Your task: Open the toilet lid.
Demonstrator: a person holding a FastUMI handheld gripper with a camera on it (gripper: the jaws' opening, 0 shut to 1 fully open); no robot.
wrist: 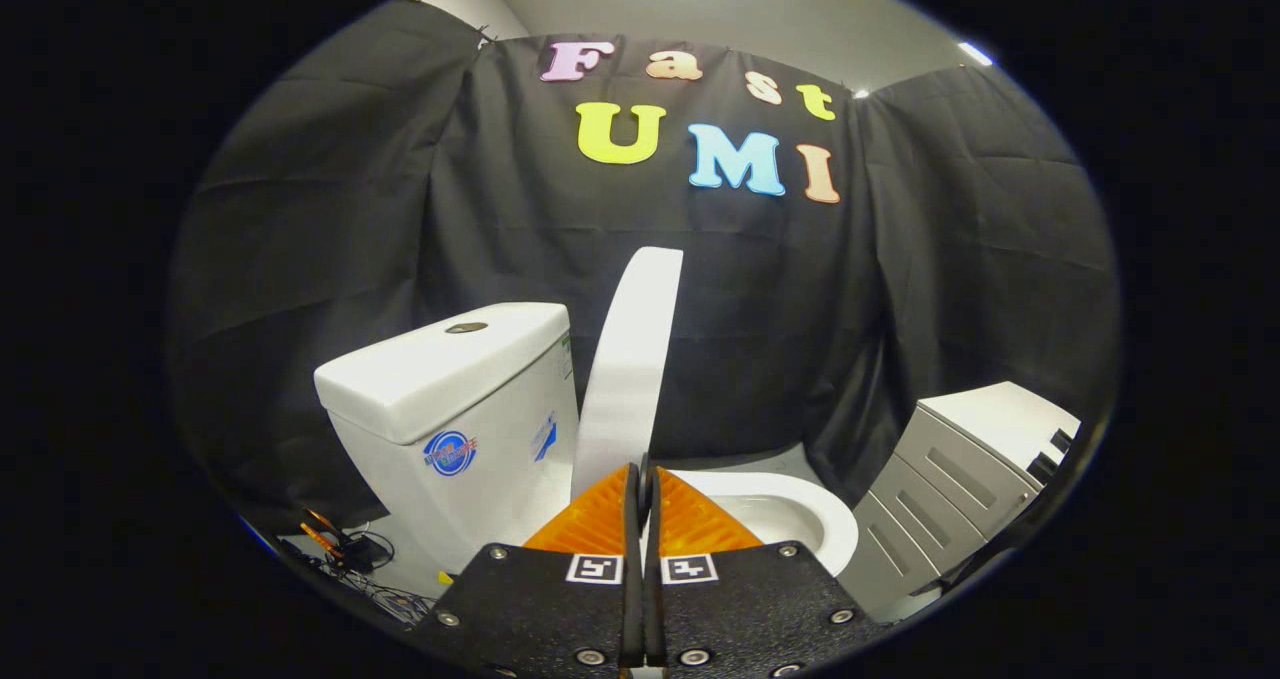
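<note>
Gripper (pixel 643 479): fingers closed together, nothing held between them. Just ahead of the fingertips the white plastic toilet lid (pixel 628 369) stands raised, seen edge-on, leaning toward the white ceramic cistern (pixel 455 399). The white bowl rim (pixel 815 519) lies exposed beside the fingers. Open floor (pixel 760 462) separates the bowl from the grey drawer cabinet (pixel 950 489). Loose cables (pixel 365 564) lie by the cistern base.

One white ceramic toilet (pixel 450 409) stands with one raised white lid (pixel 628 359). One grey drawer cabinet (pixel 960 479) sits nearby. Perhaps one tangle of dark cables (pixel 360 559) lies below.
</note>
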